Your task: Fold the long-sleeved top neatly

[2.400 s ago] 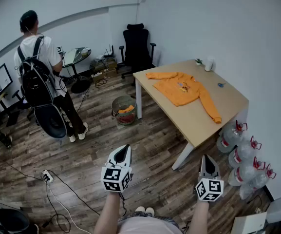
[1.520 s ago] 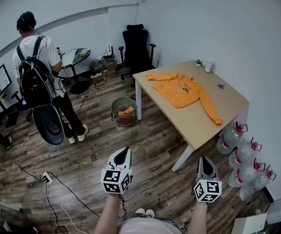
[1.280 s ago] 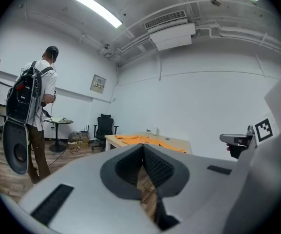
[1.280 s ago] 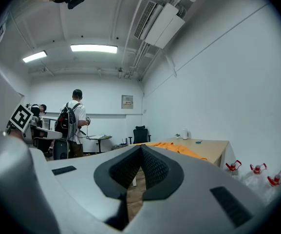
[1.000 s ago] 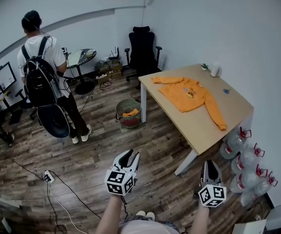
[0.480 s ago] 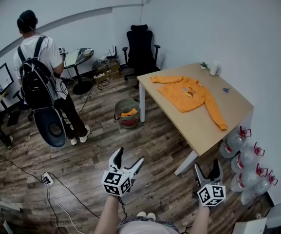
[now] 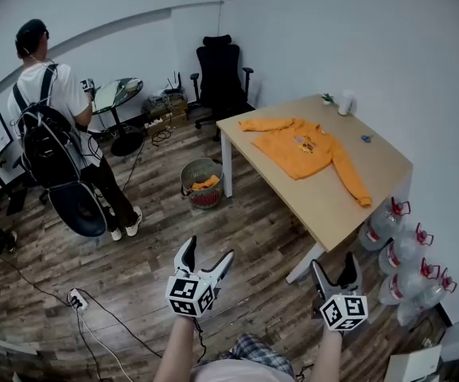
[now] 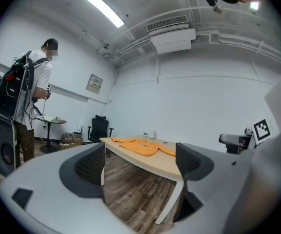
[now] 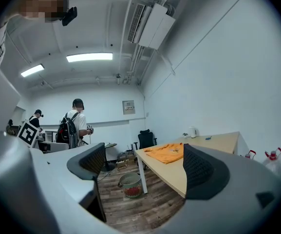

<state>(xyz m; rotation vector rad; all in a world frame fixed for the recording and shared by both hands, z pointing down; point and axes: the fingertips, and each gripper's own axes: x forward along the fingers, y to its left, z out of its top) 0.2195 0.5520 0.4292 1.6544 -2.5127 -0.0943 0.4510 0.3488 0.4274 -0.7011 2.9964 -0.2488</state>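
Observation:
An orange long-sleeved top (image 7: 305, 148) lies spread flat on the light wooden table (image 7: 376, 169), one sleeve running toward the near right edge. Both grippers hover over the floor, well short of the table. My left gripper (image 7: 208, 255) points level, its jaws opening with nothing between them. My right gripper (image 7: 335, 266) is likewise opening and empty. The left gripper view shows the top (image 8: 140, 146) far beyond the left gripper (image 8: 139, 164). Beyond the right gripper (image 9: 142, 165), the top (image 9: 167, 152) rests on the table's near corner.
A person with a backpack (image 7: 50, 134) stands at the left by a round glass table (image 7: 118, 94). A black office chair (image 7: 221, 74) and a woven bin (image 7: 201, 183) stand near the table. Water bottles (image 7: 408, 253) line the right wall. A power strip (image 7: 76, 297) and cables lie on the floor.
Both grippers went from shut to wide open. They edged forward a little toward the table. The person with the backpack shifted slightly left.

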